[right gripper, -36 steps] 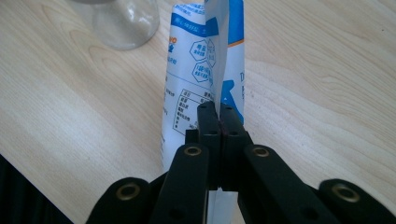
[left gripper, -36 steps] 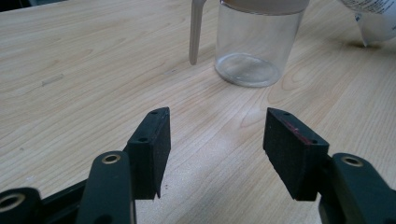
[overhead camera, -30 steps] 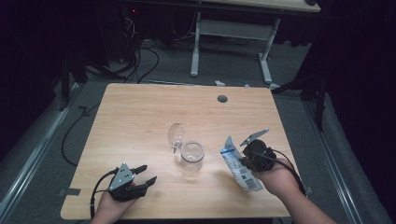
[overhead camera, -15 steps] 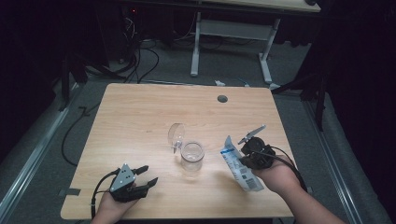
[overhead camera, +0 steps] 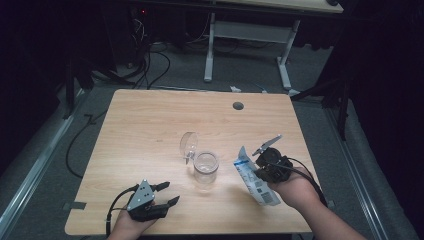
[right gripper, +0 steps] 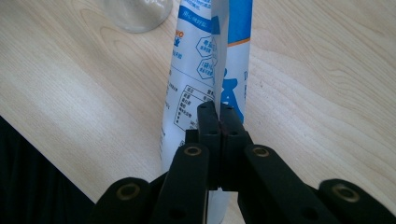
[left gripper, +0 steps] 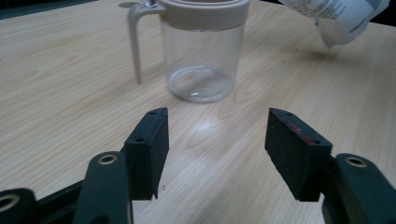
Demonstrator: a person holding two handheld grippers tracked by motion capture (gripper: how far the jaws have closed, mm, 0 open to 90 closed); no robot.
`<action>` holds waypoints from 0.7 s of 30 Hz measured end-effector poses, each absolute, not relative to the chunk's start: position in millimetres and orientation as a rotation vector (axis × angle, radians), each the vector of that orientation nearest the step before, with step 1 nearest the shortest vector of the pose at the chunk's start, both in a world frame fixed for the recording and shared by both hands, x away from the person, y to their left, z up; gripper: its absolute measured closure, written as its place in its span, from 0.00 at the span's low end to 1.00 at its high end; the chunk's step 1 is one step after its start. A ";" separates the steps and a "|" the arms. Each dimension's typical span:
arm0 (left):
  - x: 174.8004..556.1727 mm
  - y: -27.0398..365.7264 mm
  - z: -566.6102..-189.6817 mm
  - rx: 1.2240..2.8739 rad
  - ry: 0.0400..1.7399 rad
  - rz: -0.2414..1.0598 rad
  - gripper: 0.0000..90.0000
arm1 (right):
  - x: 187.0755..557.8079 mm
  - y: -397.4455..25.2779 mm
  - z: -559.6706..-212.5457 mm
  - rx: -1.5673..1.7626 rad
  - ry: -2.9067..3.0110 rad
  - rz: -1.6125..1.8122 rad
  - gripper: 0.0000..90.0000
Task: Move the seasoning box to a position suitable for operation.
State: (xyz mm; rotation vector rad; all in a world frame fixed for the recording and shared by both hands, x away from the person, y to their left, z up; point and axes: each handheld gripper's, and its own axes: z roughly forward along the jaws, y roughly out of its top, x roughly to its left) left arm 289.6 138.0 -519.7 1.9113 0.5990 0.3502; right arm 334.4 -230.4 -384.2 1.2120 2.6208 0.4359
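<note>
A clear plastic jar [overhead camera: 206,168] [left gripper: 201,56] with a beige rim stands mid-table, its hinged lid [overhead camera: 189,145] flipped up at its far left. My right gripper [overhead camera: 260,167] [right gripper: 218,109] is shut on the edge of a white and blue printed pouch [overhead camera: 255,177] [right gripper: 205,70], held just right of the jar. My left gripper [overhead camera: 167,194] [left gripper: 215,151] rests near the table's front edge, left of the jar, open with nothing between its fingers. The pouch's end [left gripper: 336,16] hangs at the upper right of the left gripper view.
The wooden table [overhead camera: 150,130] has a round cable hole [overhead camera: 238,106] near its far edge. Behind it stand a white desk frame [overhead camera: 247,45] and loose cables [overhead camera: 150,60] on the grey floor. The table's front edge runs close to both hands.
The right gripper and pouch have shifted very slightly; the left gripper has stayed in place.
</note>
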 end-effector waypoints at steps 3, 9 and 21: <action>289.3 132.4 -519.3 1.916 0.588 0.330 0.42 | 333.8 -230.8 -382.8 1.222 2.617 0.438 1.00; 290.8 117.0 -518.1 1.917 0.593 0.273 0.40 | 334.2 -231.8 -380.9 1.213 2.616 0.447 1.00; 283.3 61.5 -516.9 1.970 0.489 0.240 0.33 | 331.7 -228.0 -374.4 1.174 2.626 0.457 1.00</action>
